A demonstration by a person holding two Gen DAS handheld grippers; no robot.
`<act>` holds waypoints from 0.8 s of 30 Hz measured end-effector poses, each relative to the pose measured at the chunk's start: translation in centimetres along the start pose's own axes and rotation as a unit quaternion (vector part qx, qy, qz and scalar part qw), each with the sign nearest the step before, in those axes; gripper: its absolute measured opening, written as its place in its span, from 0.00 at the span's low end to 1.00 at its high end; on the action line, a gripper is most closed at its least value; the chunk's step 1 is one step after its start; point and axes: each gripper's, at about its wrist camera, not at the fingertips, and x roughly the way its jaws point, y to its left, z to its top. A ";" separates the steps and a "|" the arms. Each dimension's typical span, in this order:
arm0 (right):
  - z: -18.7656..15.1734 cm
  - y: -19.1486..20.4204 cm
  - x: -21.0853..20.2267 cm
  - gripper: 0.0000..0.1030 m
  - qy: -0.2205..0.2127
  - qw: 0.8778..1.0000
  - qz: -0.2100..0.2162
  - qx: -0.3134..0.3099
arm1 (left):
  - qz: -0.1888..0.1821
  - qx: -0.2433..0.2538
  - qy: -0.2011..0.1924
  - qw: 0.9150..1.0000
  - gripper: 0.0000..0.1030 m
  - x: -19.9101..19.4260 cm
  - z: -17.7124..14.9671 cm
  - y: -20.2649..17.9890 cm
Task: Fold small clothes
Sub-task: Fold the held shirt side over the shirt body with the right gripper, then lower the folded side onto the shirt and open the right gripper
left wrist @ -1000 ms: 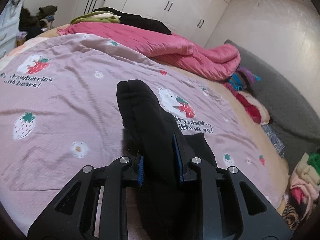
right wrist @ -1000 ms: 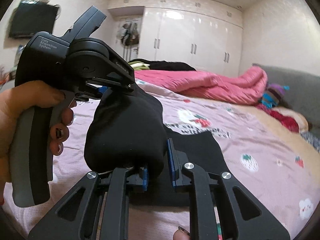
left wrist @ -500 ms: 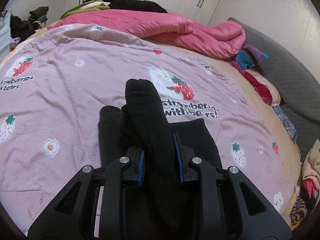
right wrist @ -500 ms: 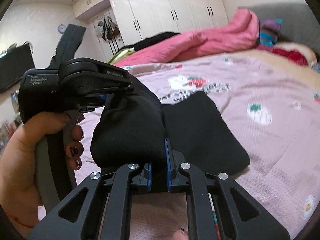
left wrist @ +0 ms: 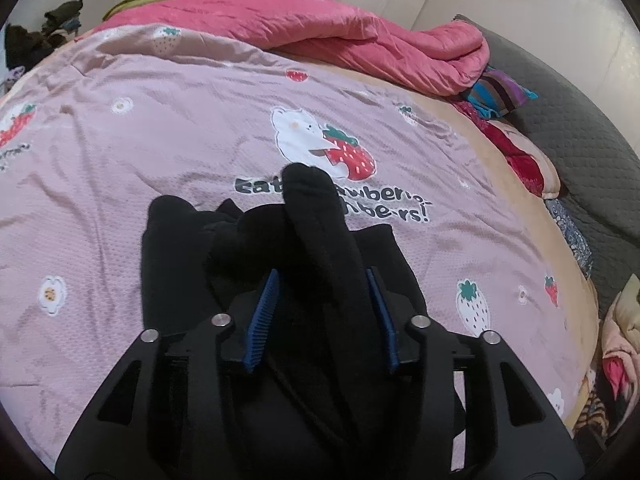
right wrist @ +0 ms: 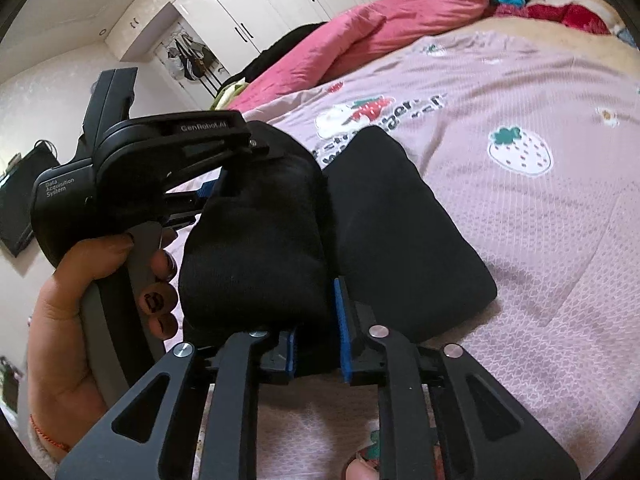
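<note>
A small black garment (left wrist: 180, 264) lies partly folded on the pink strawberry bedspread (left wrist: 120, 160). A thick fold of it (left wrist: 320, 232) runs up between the blue pads of my left gripper (left wrist: 322, 312), whose jaws stand wider apart than before. In the right wrist view the black garment (right wrist: 400, 232) lies on the bedspread (right wrist: 540, 260), with a bunched fold (right wrist: 256, 248) reaching between the blue pads of my right gripper (right wrist: 318, 336). The left gripper's body (right wrist: 132, 168), held in a hand, sits over that fold.
A crumpled pink duvet (left wrist: 360, 40) lies across the far side of the bed. Colourful clothes (left wrist: 500, 92) pile up at the right, beside a grey quilted cover (left wrist: 580, 128). White wardrobes (right wrist: 260, 12) stand behind.
Both grippers have lowered the black fold onto the rest of the garment on the bed. The jaws of both grippers have spread apart around the cloth.
</note>
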 end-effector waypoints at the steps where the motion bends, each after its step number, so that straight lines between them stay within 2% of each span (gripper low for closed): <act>1: 0.0 -0.2 0.0 0.19 0.004 1.000 0.001 0.005 | 0.000 -0.003 0.003 1.000 0.43 0.2 0.0 0.0; 2: 0.0 -0.6 0.1 0.21 0.008 1.000 0.005 0.017 | 0.003 -0.005 0.006 1.000 0.49 0.5 0.0 0.1; 5: 0.1 -1.7 0.2 0.26 0.020 0.999 0.021 0.046 | -0.004 -0.014 0.012 1.000 0.52 1.2 0.0 0.2; 8: 0.1 -2.5 0.2 0.29 0.027 0.997 0.034 0.068 | -0.036 -0.032 0.004 0.999 0.66 0.8 0.0 0.5; 10: 0.0 -3.0 0.0 0.31 0.031 0.995 0.044 0.082 | -0.059 -0.045 -0.005 0.997 0.69 0.2 0.1 0.8; 12: -0.1 -3.2 -0.1 0.34 0.035 0.994 0.051 0.090 | -0.064 -0.051 -0.019 0.996 0.71 -0.9 0.1 1.2; 18: 0.1 -2.6 -1.1 0.46 0.031 0.997 0.033 0.064 | -0.033 -0.024 -0.054 0.998 0.72 -4.6 -1.7 3.6; 24: 1.4 -3.4 -1.8 0.63 0.025 0.997 0.045 0.063 | 0.004 0.010 -0.048 0.999 0.73 -6.1 -5.2 6.0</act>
